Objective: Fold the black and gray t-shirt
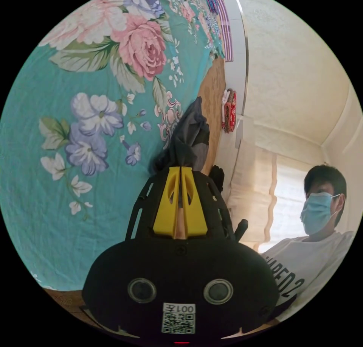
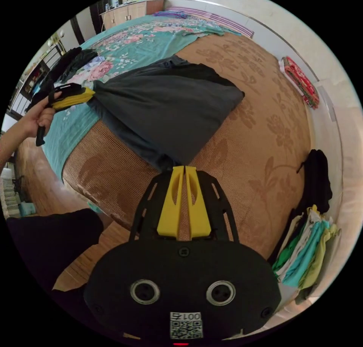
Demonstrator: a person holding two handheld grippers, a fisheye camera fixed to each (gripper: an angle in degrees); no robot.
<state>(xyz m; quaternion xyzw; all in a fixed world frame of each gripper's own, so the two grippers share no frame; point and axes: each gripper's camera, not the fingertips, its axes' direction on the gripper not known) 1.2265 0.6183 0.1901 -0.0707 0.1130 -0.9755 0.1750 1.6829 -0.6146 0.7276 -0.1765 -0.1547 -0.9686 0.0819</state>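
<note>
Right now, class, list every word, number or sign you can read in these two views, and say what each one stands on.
"PED2": dark print on the person's white t-shirt; its start is hidden, so this is partial.
White sticker on the left gripper: short mirrored characters above a code square, too small to read.
Matching sticker on the right gripper: likewise unreadable.

Bed (image 2: 264, 142): brown mat; floral sheet (image 2: 128, 44); t-shirt (image 2: 170, 101); stacked clothes (image 2: 306, 248) at edge
</note>
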